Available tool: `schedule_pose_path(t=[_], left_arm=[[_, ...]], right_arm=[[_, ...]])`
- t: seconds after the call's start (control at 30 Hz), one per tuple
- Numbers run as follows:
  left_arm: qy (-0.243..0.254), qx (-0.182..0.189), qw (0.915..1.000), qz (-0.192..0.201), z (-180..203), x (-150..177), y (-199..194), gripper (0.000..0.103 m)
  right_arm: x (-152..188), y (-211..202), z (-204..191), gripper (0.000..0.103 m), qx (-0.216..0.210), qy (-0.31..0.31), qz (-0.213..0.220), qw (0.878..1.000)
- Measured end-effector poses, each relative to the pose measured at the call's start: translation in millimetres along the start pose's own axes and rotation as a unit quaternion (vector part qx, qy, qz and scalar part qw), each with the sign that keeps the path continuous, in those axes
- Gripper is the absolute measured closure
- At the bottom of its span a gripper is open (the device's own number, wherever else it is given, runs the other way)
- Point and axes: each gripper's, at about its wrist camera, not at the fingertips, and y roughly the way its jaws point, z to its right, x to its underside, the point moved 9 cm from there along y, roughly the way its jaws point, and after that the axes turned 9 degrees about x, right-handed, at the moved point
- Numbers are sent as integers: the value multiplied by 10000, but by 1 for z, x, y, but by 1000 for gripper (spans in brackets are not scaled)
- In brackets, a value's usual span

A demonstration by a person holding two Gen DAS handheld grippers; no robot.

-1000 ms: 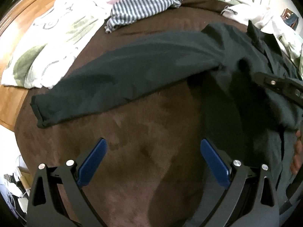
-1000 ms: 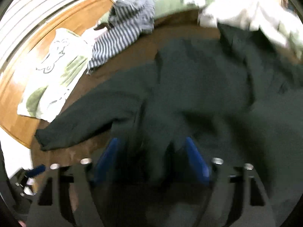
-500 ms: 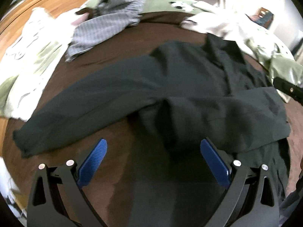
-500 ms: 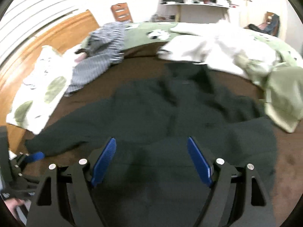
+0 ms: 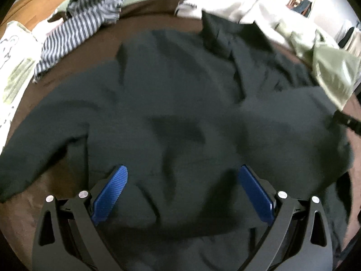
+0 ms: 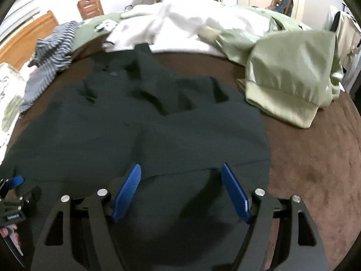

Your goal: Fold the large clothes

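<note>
A large dark green long-sleeved garment (image 5: 180,94) lies spread on a brown bed cover (image 5: 144,11). Its left sleeve (image 5: 33,140) stretches out to the left; the right sleeve is folded over the body. It also shows in the right wrist view (image 6: 140,122). My left gripper (image 5: 181,176) is open and empty above the garment's lower body. My right gripper (image 6: 180,174) is open and empty above the lower hem area. The left gripper also shows at the left edge of the right wrist view (image 6: 13,187).
A striped grey-white garment (image 5: 81,22) lies at the back left, a white and green patterned cloth (image 5: 13,63) at the left edge, and white (image 6: 187,22) and pale green bedding (image 6: 288,72) at the back right. Bare brown cover (image 6: 315,169) is to the right.
Both grippers have swung to the right over the garment's body. The right gripper has pulled back, and the right sleeve now lies folded across the body.
</note>
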Motion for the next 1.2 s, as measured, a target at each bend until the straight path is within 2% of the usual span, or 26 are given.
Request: schedule_pose_path(t=[0.2, 0.37, 0.5, 0.53, 0.8, 0.87, 1.2], left_arm=[[44, -53, 10000, -40, -13, 19, 18, 6], [-149, -126, 9998, 92, -30, 25, 16, 5], [-363, -211, 9991, 71, -46, 30, 17, 5], [-525, -80, 9986, 42, -50, 32, 20, 5], [-489, -270, 9984, 6, -47, 30, 16, 6], [-514, -266, 9983, 5, -46, 28, 10, 6], [-475, -413, 9978, 228, -53, 4, -56, 6]], right_arm=[[6, 45, 8, 28, 265, -46, -80, 9996], [7, 74, 16, 12, 350, 13, -119, 9993], [7, 83, 18, 7, 357, -26, -70, 9993], [7, 83, 18, 7, 354, -29, -59, 9994], [7, 72, 16, 7, 485, -51, -93, 9988], [7, 64, 12, 8, 362, -4, -177, 9992], [-18, -13, -13, 9, 108, -107, 78, 9999]])
